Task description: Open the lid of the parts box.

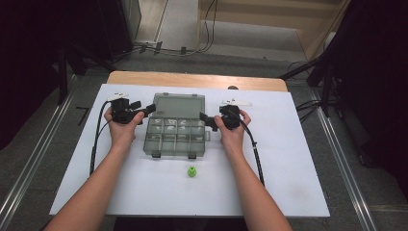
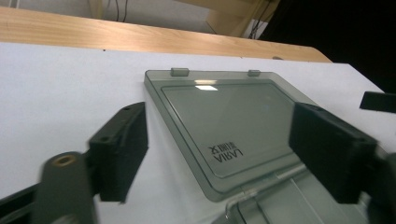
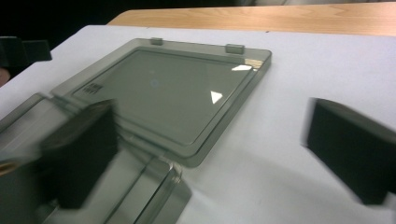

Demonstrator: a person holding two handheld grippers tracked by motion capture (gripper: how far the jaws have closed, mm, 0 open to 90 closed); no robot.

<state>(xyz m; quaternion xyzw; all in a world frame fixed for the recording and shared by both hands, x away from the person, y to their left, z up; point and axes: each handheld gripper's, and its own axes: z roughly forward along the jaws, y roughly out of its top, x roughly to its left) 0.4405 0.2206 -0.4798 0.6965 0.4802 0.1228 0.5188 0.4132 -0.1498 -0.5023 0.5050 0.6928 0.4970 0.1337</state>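
A translucent grey compartment box lies open in the middle of the white table sheet, its lid folded back flat behind the base. My left gripper hovers at the box's left edge with its jaws spread wide. In the left gripper view the lid lies ahead between the jaws of that gripper, with no pad touching it. My right gripper is at the box's right edge, also open. The right gripper view shows the lid ahead of that gripper, whose pads are clear of it.
A small green piece sits on the white sheet in front of the box. A wooden table edge runs behind the sheet. Cables trail from both grippers along the forearms. Dark stands flank the table.
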